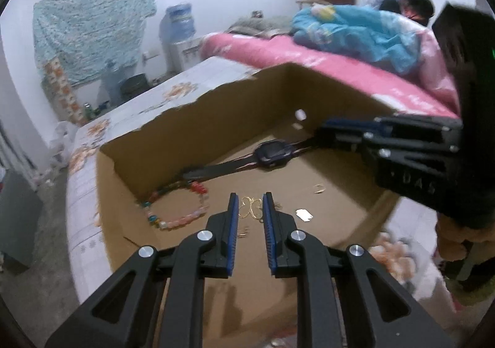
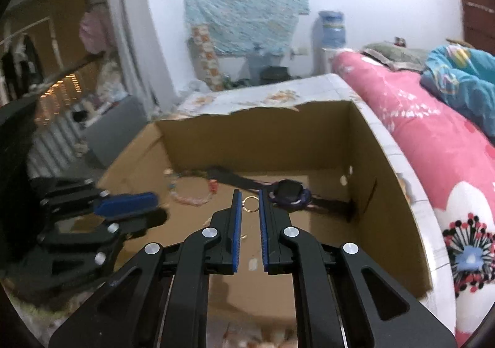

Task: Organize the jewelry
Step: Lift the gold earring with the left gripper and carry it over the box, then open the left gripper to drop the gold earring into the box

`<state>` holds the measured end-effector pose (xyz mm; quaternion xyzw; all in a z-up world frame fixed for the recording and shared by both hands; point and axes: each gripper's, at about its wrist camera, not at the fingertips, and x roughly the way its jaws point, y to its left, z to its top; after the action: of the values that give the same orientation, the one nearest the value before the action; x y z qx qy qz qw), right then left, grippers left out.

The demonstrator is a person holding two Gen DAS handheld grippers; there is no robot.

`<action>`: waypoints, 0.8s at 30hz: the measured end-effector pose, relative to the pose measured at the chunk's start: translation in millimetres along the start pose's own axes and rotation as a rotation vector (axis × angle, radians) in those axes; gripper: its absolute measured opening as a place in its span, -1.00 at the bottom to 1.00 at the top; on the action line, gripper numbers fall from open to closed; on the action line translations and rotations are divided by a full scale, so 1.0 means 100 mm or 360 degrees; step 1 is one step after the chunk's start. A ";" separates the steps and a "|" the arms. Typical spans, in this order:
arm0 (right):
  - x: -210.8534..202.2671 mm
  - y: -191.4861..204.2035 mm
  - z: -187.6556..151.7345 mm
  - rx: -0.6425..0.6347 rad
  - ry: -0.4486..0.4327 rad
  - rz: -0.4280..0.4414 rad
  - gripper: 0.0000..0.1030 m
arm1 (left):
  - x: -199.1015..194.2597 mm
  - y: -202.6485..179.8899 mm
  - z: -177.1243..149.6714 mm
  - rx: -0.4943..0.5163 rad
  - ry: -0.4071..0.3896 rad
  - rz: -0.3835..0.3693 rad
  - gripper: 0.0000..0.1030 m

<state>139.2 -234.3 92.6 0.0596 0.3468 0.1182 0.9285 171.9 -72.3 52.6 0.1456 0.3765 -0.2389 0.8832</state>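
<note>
Inside the cardboard box (image 1: 191,143), both hand-held grippers are released: the left hand-held gripper (image 1: 250,205) frames a gold chain (image 1: 251,207); the right hand-held gripper (image 2: 250,201) frames a gold ring (image 2: 250,204) beside the watch (image 2: 289,191).

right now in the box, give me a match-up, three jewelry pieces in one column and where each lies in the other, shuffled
Things:
1. beaded bracelet
2. watch
3. gold ring

Places:
A. seen between the open fingers of the right claw
B. along the back wall of the cardboard box, strap stretched out
C. near the box's left corner, by the strap's end

Pairs: 1-C, 2-B, 3-A
</note>
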 end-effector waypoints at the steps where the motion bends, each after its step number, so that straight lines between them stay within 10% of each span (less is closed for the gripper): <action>1: -0.01 -0.02 -0.02 0.0013 -0.0003 0.0003 -0.58 | 0.02 0.02 -0.01 -0.0011 0.0013 0.0000 -0.70; 24: -1.28 0.01 -0.31 0.0164 -0.0379 0.0124 0.42 | -0.99 -0.01 -0.43 -0.0080 -0.0237 -0.0102 0.56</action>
<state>24.9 -266.3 150.0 0.1344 0.2372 0.1283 0.9535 86.2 -23.6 95.9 0.0931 0.3201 -0.2678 0.9040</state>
